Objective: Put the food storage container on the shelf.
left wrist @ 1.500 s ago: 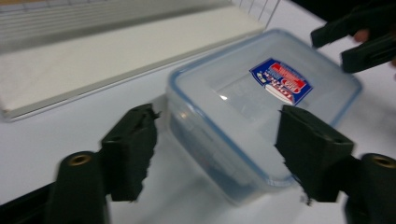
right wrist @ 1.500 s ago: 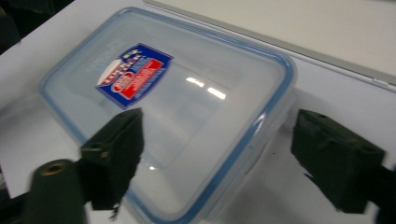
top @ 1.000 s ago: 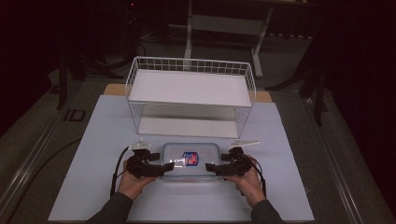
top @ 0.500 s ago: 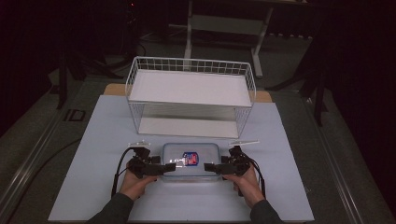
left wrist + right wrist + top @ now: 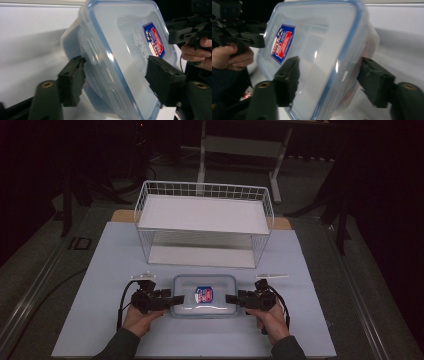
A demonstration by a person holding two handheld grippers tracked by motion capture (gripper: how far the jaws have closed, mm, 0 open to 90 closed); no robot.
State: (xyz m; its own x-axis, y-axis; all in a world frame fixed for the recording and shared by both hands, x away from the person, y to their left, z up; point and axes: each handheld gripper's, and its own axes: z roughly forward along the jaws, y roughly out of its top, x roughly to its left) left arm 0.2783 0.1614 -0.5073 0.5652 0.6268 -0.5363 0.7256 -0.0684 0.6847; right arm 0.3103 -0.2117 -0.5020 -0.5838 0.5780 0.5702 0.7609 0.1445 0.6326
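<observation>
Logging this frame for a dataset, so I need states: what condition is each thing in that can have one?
Plastic container: lid on, lying flat on the white mat, held at both short ends.
Left hand-held gripper: jaws around the container's left end.
Right hand-held gripper: jaws around its right end.
Wire shelf rack: upright, both shelves bare.

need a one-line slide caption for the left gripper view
Left claw straddling one end of a clear, blue-rimmed lidded container, with the right claw at its far end.
</observation>
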